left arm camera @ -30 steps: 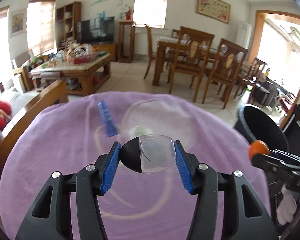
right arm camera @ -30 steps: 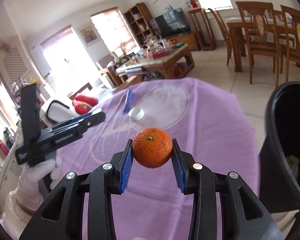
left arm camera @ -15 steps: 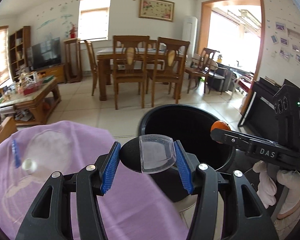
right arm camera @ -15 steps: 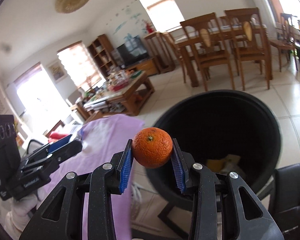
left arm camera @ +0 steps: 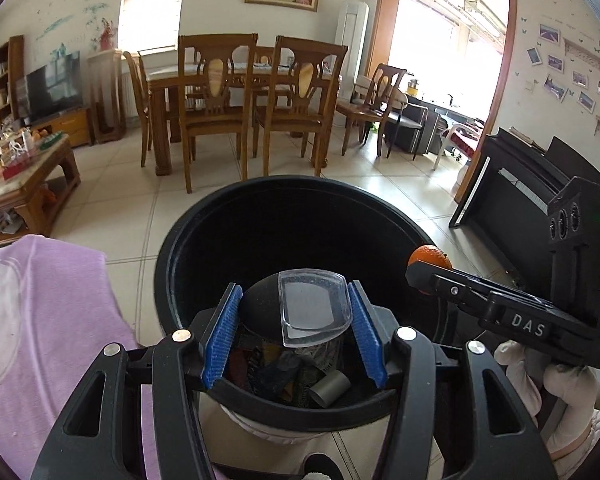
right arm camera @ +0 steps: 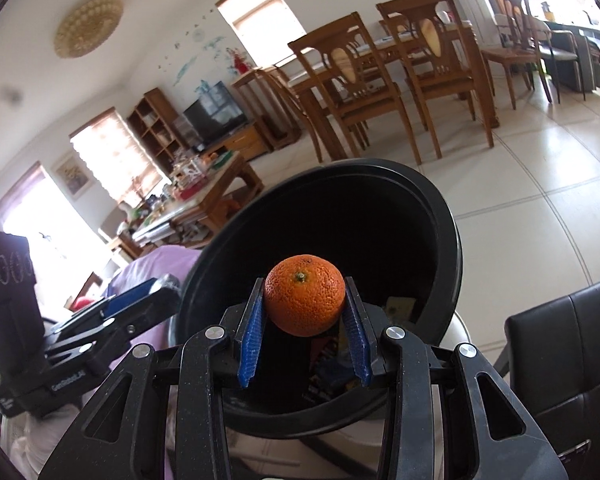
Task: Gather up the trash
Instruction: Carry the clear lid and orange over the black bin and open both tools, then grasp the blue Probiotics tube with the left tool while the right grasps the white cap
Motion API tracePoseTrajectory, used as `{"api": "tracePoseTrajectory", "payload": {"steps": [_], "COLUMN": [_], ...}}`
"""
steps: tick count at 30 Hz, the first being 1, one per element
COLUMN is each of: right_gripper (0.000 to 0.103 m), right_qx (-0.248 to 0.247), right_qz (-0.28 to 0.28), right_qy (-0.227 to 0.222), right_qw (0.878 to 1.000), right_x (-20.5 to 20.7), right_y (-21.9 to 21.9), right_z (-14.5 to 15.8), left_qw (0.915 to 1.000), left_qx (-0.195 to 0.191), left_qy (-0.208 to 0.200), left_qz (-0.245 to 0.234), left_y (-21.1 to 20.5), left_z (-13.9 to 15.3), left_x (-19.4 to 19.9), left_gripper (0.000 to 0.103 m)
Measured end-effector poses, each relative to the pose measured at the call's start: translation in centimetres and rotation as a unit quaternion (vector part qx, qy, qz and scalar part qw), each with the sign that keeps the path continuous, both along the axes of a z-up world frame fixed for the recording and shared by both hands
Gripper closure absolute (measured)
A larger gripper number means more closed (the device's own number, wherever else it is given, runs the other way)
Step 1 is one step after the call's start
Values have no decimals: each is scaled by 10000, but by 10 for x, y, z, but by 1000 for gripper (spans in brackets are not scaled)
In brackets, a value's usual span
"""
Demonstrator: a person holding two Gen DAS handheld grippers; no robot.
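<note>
My left gripper [left arm camera: 294, 320] is shut on a small clear plastic cup with a black part [left arm camera: 312, 308] and holds it over the open black trash bin [left arm camera: 204, 216]. My right gripper [right arm camera: 304, 320] is shut on an orange [right arm camera: 305, 294] and holds it over the same bin [right arm camera: 444, 216]. In the left wrist view the right gripper [left arm camera: 428, 270] shows at the right with the orange [left arm camera: 428, 254] at its tip. In the right wrist view the left gripper [right arm camera: 152, 292] shows at the left. Wrappers and a grey cylinder [left arm camera: 330, 388] lie in the bin.
The table with the purple cloth [left arm camera: 40, 320] is at the left of the bin. A black piano [left arm camera: 512, 184] stands at the right, a black chair [right arm camera: 568, 340] close by. Dining table and chairs [left arm camera: 240, 92] stand behind on the tiled floor.
Both grippers have swung right from above the purple table to above the bin, each keeping its object. The bin now fills the middle of both views.
</note>
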State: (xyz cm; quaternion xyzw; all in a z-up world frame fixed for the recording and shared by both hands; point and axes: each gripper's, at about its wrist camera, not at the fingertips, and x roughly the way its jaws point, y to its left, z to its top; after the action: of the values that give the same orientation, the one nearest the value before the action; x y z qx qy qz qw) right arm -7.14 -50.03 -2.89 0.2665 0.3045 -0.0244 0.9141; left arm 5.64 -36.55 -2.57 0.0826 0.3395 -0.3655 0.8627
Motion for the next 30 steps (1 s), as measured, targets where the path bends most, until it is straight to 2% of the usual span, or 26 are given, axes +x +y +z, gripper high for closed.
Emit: {"api": "tracePoseTrajectory", "payload": {"steps": [9, 12, 14, 17, 22, 30], "right_gripper": [65, 58, 54, 52, 46, 46], "right_qx": [12, -9, -42, -75, -171, -368], "right_qz": [36, 32, 14, 27, 165, 679], "right_qy": [105, 99, 95, 75, 59, 118], "right_qw": [9999, 9999, 9999, 9999, 9997, 9969], "right_x": [8, 6, 6, 8, 11, 48], "right_y": [4, 9, 13, 19, 38, 101], "right_z": [-9, -8, -4, 0, 4, 11], "left_qw": [9997, 9996, 9996, 9997, 9992, 9931], "left_qx": [206, 227, 213, 138, -33, -282], "left_qy": [137, 122, 94, -41, -138, -171], "left_qz": [46, 115, 137, 184, 380, 1129], "left_y": [0, 3, 6, 17, 51, 137], "left_z": [-12, -9, -5, 3, 18, 32], "left_x": [4, 1, -1, -6, -10, 13], "left_gripper": [48, 48, 34, 28, 21, 20]}}
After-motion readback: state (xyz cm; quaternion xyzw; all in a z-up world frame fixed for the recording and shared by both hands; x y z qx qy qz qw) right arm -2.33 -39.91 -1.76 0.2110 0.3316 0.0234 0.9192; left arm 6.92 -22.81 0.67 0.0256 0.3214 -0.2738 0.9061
